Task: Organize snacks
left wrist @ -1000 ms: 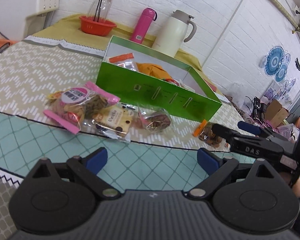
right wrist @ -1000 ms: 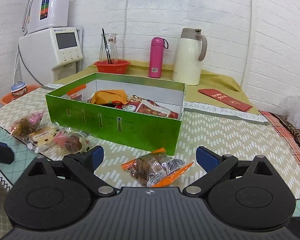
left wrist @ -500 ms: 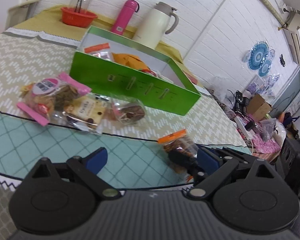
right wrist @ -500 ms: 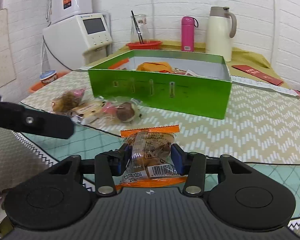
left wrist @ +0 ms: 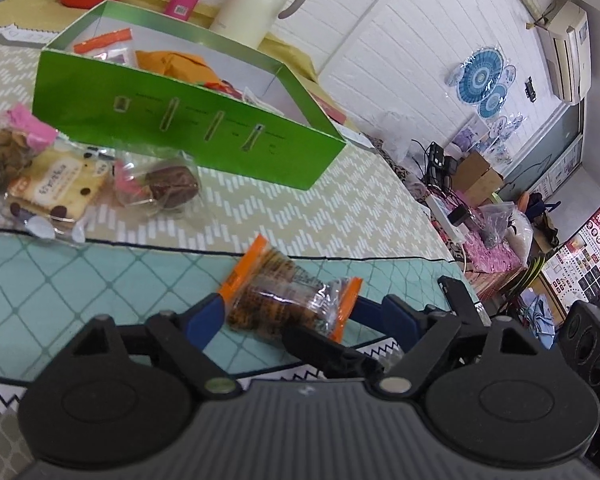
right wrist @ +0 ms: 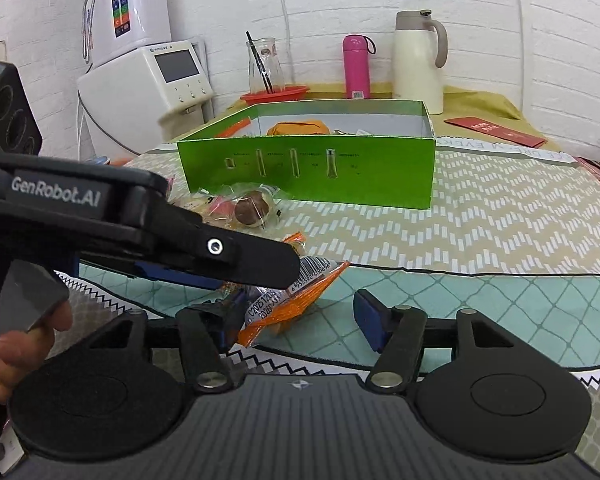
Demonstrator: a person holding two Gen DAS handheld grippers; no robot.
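A: The fingers (left wrist: 206,318) of the left gripper (left wrist: 300,312) press on the two orange ends of the snack packet (left wrist: 288,300), which hangs low in the middle of the frame, above the teal mat (left wrist: 80,280).

B: And the right gripper (right wrist: 298,320)?

A: Its fingers (right wrist: 370,324) stand apart now. Half a second ago they were clamped on this packet; now it only leans on the left pad.

B: So the packet has changed grippers. Did the left one move?

A: Yes. It was wide open beside the packet before, and now it has narrowed around it.

B: What room is there around it?

A: The zigzag border of the mat runs just under both grippers. Further on is the beige cloth (left wrist: 320,216), bare to the right of the loose snacks (left wrist: 168,184). Behind it stands the green box (left wrist: 180,120), open on top. The table edge falls away at the right of the left view.

B: Does one view show more?

A: Only the right view shows the left gripper from the side, crossing from the left edge, with the person's hand (right wrist: 24,340) on it, and the water dispenser (right wrist: 152,80) in the upper left. Only the left view shows the biscuit packet (left wrist: 56,184) and the air conditioner (left wrist: 568,52).
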